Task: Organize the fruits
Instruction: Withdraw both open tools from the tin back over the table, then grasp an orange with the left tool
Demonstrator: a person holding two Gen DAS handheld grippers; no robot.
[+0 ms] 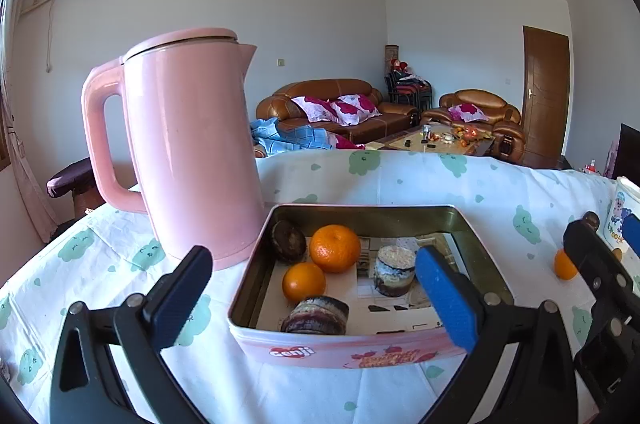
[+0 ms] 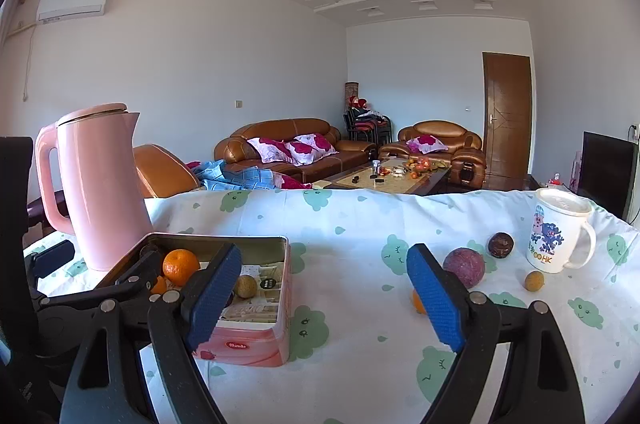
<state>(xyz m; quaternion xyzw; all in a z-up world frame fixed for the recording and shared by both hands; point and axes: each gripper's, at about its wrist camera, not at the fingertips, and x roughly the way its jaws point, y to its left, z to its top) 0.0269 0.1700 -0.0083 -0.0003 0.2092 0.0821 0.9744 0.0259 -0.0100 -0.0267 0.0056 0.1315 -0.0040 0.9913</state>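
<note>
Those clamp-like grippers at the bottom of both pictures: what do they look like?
Both match. The left gripper and right gripper have black plastic arms shaped like open triangular frames, joined by silver rivets. Each finger ends in a flat, textured blue pad. No cables, sleeves or markings show.

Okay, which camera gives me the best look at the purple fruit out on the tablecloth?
The right wrist view: the purple fruit sits whole on the cloth beside the right gripper's blue pad. The left wrist view does not show it at all.
</note>
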